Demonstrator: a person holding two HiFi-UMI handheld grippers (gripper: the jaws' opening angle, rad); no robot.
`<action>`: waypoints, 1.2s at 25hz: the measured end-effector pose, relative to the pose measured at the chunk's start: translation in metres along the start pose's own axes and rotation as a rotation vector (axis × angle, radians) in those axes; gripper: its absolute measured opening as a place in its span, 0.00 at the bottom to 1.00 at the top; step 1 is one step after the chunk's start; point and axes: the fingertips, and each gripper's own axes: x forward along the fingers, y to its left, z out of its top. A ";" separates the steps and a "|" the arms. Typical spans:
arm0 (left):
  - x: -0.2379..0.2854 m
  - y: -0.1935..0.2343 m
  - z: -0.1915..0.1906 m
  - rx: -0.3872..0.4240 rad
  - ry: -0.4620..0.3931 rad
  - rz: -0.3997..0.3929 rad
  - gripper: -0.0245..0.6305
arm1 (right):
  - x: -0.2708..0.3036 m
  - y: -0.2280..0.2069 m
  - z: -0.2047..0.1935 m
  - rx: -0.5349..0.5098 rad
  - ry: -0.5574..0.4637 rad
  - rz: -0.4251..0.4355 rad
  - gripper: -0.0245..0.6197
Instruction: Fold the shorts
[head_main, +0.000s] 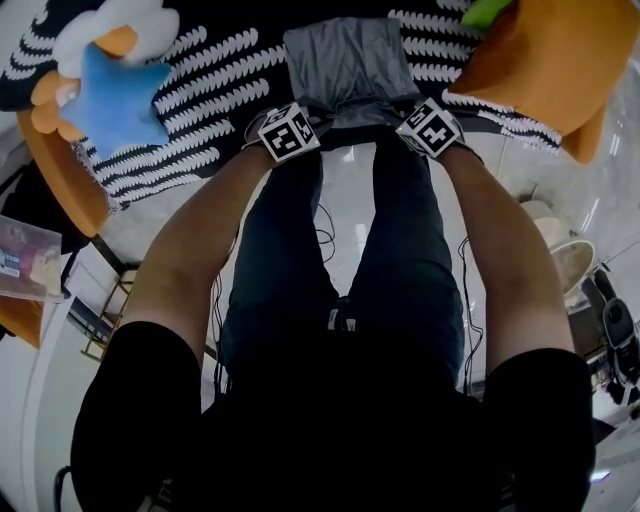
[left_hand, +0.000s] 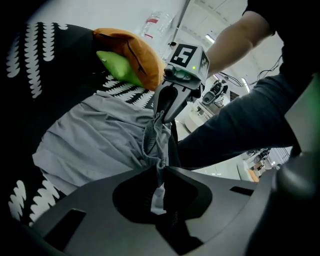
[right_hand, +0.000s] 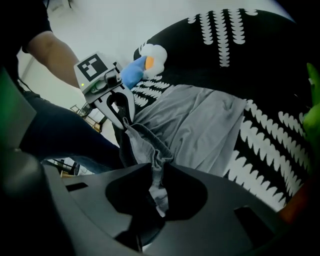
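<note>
Black desk cloth (head_main: 220, 70) with rows of white scallop marks, spread under everything. On it, at the middle of the near side, grey shorts (head_main: 345, 60), mostly flat, with the near edge gathered into folds. Pinched at the left corner of that edge by the left hand-held gripper (left_hand: 159, 167), pressed together on a fold of fabric. Pinched likewise at the right corner by the right hand-held gripper (right_hand: 157, 169). Further left, a blue and white plush toy (head_main: 115, 90). Further right, an orange cushion (head_main: 530, 60) with a green thing (left_hand: 120, 67) against it.
</note>
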 end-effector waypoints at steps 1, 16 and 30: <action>0.003 -0.004 -0.003 0.006 0.008 -0.008 0.11 | 0.002 0.002 -0.005 -0.005 0.009 -0.002 0.16; 0.020 -0.020 -0.041 -0.107 0.125 -0.064 0.33 | 0.014 0.027 -0.046 0.057 0.146 0.034 0.35; -0.104 -0.018 0.031 -0.266 -0.027 0.078 0.33 | -0.119 0.018 0.026 0.239 0.001 -0.066 0.42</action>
